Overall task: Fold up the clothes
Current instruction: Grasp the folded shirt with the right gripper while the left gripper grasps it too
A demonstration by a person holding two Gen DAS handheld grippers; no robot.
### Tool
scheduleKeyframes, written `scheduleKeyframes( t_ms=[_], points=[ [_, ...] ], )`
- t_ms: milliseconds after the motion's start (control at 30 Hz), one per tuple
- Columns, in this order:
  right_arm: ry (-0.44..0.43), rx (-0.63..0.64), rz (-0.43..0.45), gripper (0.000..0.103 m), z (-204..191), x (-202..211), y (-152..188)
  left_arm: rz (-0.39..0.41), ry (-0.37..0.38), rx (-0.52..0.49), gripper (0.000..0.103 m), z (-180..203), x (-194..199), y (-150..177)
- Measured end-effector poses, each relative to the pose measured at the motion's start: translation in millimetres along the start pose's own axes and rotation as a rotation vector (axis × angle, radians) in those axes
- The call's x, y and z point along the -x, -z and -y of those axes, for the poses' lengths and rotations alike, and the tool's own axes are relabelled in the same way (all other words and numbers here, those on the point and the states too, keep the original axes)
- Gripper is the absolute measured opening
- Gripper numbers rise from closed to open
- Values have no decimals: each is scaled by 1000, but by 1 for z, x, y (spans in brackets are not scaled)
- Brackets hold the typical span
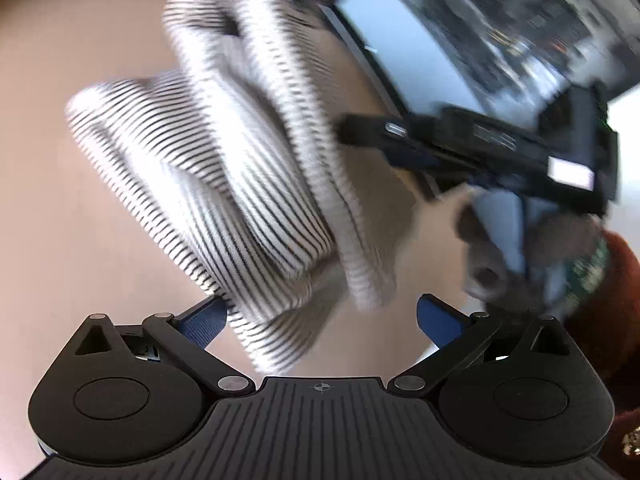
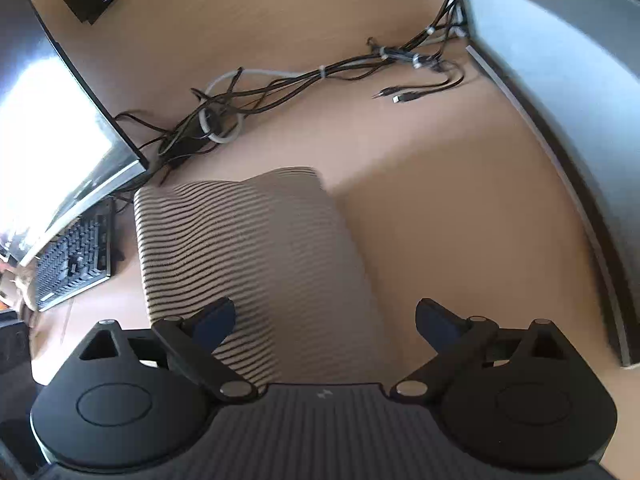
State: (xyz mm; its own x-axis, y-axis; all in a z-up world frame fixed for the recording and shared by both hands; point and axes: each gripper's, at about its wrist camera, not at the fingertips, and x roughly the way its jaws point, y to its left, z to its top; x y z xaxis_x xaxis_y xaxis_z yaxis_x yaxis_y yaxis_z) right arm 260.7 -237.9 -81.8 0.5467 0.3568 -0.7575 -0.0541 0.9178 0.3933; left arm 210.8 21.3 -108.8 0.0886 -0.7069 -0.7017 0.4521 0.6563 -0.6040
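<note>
Left wrist view: the striped garment (image 1: 240,168), white with thin dark stripes, lies bunched in thick rolled folds on the light wooden desk (image 1: 60,220). The left gripper (image 1: 322,316) stands above the near end of the garment with its jaws spread wide; the cloth's near edge lies just beside the left blue pad (image 1: 208,320), and whether it touches that pad cannot be told through the blur. The other pad is clear of the cloth. To the right of the garment the right gripper (image 1: 472,144) appears as a dark blurred bar carried by a hand (image 1: 532,240), near the cloth's right edge. Beyond the garment stands a monitor (image 1: 420,60).

Right wrist view: the garment (image 2: 256,248) lies flatter here on the desk (image 2: 440,220), and the right gripper (image 2: 325,320) hovers over its near part, jaws wide apart and closed on nothing. Past the far edge of the garment runs a bundle of cables (image 2: 280,88). Left of the garment sit a keyboard (image 2: 76,256) and the monitor's (image 2: 60,128) bright screen. A grey partition (image 2: 560,80) borders the desk well to the right of the garment.
</note>
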Motion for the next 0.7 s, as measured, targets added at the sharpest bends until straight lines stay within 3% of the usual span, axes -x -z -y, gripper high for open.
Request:
scheduleKeyframes(
  t_ms=[133, 233, 333, 400, 433, 533, 633, 700],
  points=[
    [53, 93, 66, 103, -8, 22, 9, 12, 28, -87, 103, 14, 17, 2],
    [91, 177, 156, 103, -18, 38, 20, 69, 17, -101, 103, 2, 47, 2],
    [107, 260, 241, 102, -34, 54, 37, 131, -77, -13, 103, -23, 63, -4],
    [117, 349, 278, 79, -52, 62, 48, 178, -194, 68, 103, -36, 64, -8],
    [113, 389, 278, 76, -62, 63, 53, 201, -259, 93, 100, -39, 63, -10],
    [111, 512, 268, 75, -94, 55, 69, 300, -432, 67, 96, -35, 55, -15],
    [188, 679, 234, 79, -123, 24, 89, 350, -472, 107, 95, -31, 47, -18],
    [246, 747, 225, 76, -126, 15, 95, 344, -478, 147, 92, -33, 41, -22]
  ],
)
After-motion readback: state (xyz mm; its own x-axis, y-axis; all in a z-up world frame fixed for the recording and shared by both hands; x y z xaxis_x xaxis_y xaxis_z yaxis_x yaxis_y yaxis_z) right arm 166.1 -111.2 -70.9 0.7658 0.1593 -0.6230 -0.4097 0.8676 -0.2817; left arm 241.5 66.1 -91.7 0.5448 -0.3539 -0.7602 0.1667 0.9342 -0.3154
